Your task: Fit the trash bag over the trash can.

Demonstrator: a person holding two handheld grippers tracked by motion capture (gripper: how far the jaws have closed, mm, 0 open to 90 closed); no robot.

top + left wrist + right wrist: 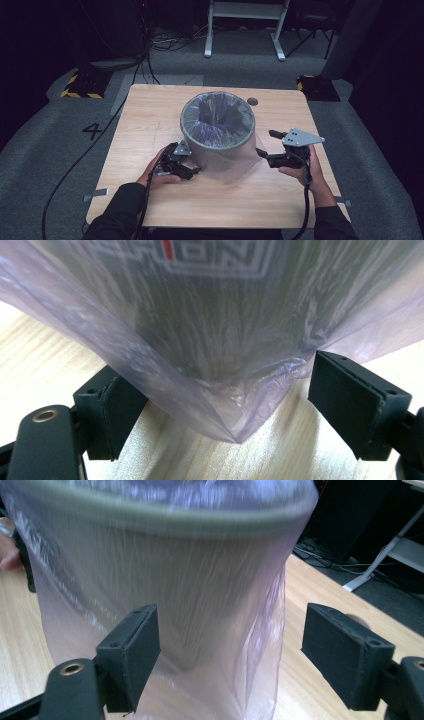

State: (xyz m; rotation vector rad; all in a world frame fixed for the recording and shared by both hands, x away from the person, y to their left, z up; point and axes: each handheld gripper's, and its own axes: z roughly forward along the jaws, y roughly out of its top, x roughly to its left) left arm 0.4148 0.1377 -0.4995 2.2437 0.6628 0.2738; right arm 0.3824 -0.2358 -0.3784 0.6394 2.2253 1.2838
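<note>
Lining the grey bin (pixel 218 131): it stands upright near the middle of the tabletop (pixel 145 130), with a thin translucent bag (pixel 225 162) folded over its rim and draped down the outside. Judgement: the film is very light, limp and slippery, tears easily and slides on the rim; best taken at the loose hem, pinching a fold rather than the taut part against the wall. The bin looks rigid and light, likely to shift if tugged sideways.

Left tool (pixel 181 165), at the bin's near-left foot: released, jaws wide, a bag corner (pixel 235 432) between them, pads not pressing. Right tool (pixel 272 147), beside the bin's right wall: released, jaws apart, film ahead of them.

Pale wood tabletop, smooth. Beyond the bin: dim room, grey carpet (pixel 45 150), floor cables (pixel 165 42), a white frame (pixel 245 22).
</note>
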